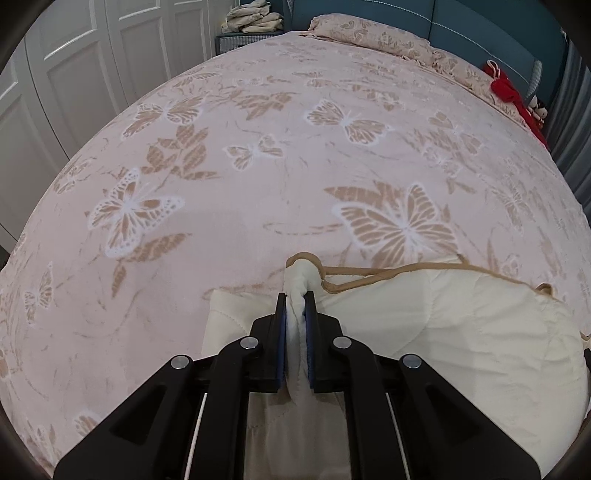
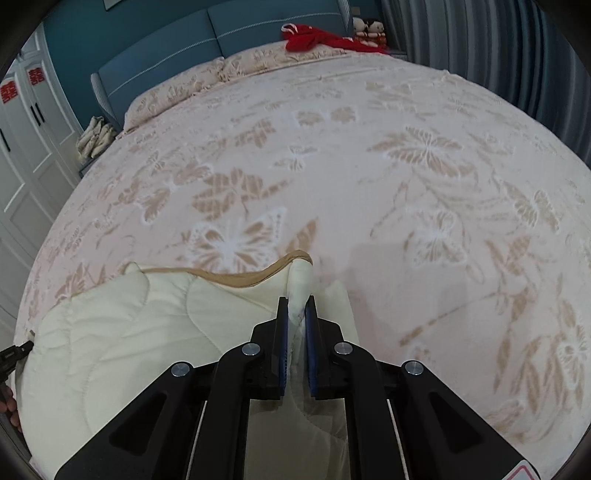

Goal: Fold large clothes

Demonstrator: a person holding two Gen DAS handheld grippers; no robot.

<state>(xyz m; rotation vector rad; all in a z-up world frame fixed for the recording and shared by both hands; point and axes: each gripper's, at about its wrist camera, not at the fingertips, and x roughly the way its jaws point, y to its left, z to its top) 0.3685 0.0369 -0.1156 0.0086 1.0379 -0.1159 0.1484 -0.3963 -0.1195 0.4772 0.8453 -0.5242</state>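
A cream quilted cloth (image 1: 461, 325) with tan edging lies at the near side of the bed. My left gripper (image 1: 295, 299) is shut on a bunched corner of it, and white fabric sticks up between the blue pads. The tan edge runs off to the right from that corner. In the right wrist view the same cloth (image 2: 129, 332) spreads to the left, and my right gripper (image 2: 297, 301) is shut on its other bunched corner. At the left edge of that view the tip of the left gripper (image 2: 16, 350) and a hand show.
The bed cover (image 1: 258, 166) is pink with tan butterflies and reaches to a pillow (image 1: 369, 33) by the blue headboard (image 2: 166, 51). A red garment (image 2: 314, 38) and small dolls lie at the far corner. White wardrobe doors (image 1: 74, 74) stand to the left, with folded cloths on a nightstand.
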